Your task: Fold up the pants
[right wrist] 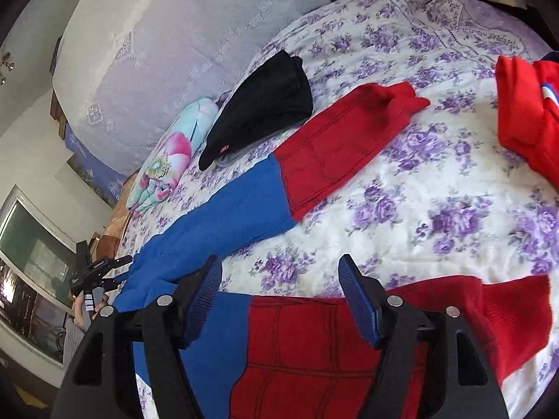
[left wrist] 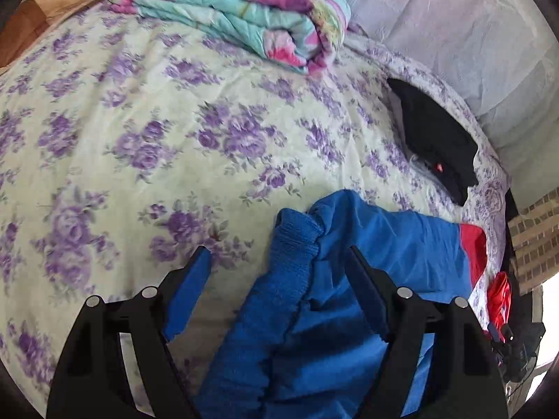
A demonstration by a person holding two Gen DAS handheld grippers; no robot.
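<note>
We have the blue-and-red pants (right wrist: 279,181) spread flat along the bed (right wrist: 436,188), legs apart, ready for folding. Our left gripper (left wrist: 279,262) hangs released over the waistband (left wrist: 297,237); our right gripper (right wrist: 279,272), also released, hovers over the near leg.

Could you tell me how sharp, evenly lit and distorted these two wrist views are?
Left wrist view: floral purple bedspread slightly motion-blurred, bed bulging from fisheye, overexposed at the right edge. Right wrist view: sharper, blue-and-red pants crisp, daylight even, corners vignetted black.
</note>
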